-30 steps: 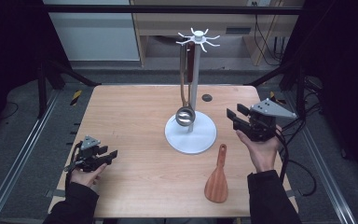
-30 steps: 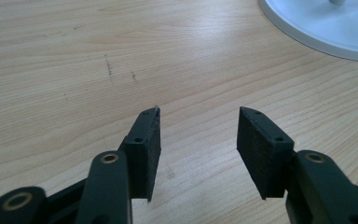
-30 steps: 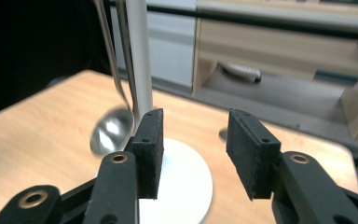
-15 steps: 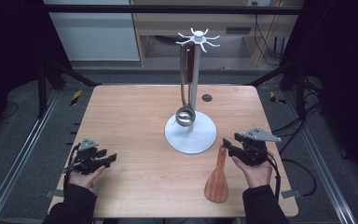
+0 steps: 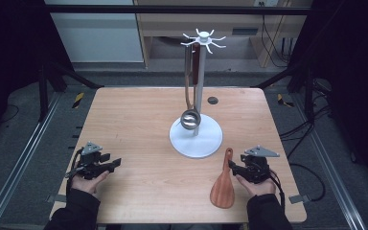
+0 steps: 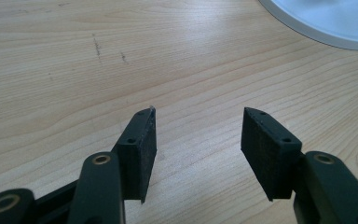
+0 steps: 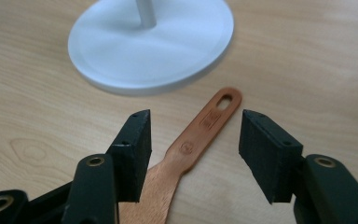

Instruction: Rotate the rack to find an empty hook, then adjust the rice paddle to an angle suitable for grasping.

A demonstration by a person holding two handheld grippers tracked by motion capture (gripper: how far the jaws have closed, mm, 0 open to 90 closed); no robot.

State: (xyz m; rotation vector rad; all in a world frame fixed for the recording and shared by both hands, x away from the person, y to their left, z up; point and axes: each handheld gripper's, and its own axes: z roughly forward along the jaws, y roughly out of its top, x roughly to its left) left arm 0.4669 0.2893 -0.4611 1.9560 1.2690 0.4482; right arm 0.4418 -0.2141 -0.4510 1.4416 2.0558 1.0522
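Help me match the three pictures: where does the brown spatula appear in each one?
High view: spatula lower right, beside the right gripper.
Left gripper view: not in it.
Right gripper view: handle lies between the open jaws, untouched.
Shared landmark: white stand base.

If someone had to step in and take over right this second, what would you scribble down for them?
Right gripper: open, jaws have just been widening, down at the table with the handle of the brown spatula between them, not clamped.
Left gripper: open, holding nothing, low over bare table.
Spatula lies flat on the table in front of the white stand; its hanging hole points toward the stand's base.
A metal ladle already hangs on the stand.
Left, likely: close on the spatula handle, lift, hang it on a hook.
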